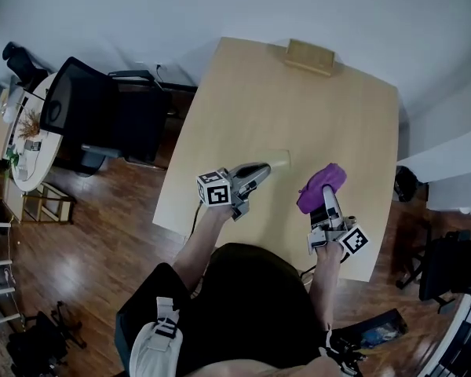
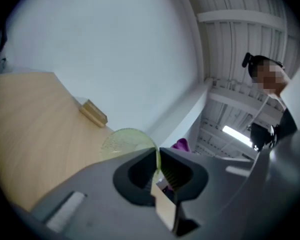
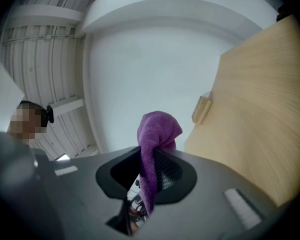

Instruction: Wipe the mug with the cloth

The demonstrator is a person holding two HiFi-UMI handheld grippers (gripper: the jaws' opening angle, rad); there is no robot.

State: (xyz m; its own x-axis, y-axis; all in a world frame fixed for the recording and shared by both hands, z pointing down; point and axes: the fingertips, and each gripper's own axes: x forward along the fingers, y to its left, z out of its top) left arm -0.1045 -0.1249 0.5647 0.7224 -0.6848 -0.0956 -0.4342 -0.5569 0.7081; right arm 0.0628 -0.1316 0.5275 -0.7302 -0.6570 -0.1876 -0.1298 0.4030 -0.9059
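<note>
Pinching mug [image 2: 127, 140] by its thin wall w/ L tool [image 2: 157, 159], jaws clenched edge-on; holding it lifted over desk [image 1: 298, 108], tipped on its side by the look of it. Clamping cloth [image 3: 157, 129] in R tool [image 3: 150, 156], jaws grasping a fold, loose bunch sticking out past the tips. In head view cloth just R of mug, apart, no contact yet

Step in hand, prob: bring cloth onto mug & start wiping. To do it well:
- steady L side, move R only
- press w/ the loose bunch, not bare tips, onto the wall
- sweep round the outside first, then inside if the mouth faces R; can't tell which way it opens
- go light: see-through, thin-looking wall held at one edge only, so likely to twist or slip under hard rubbing
- aim strokes toward L jaws, not away
- stay over desk in case of a drop
- ignore block [image 1: 309, 56] at far edge, well apart
</note>
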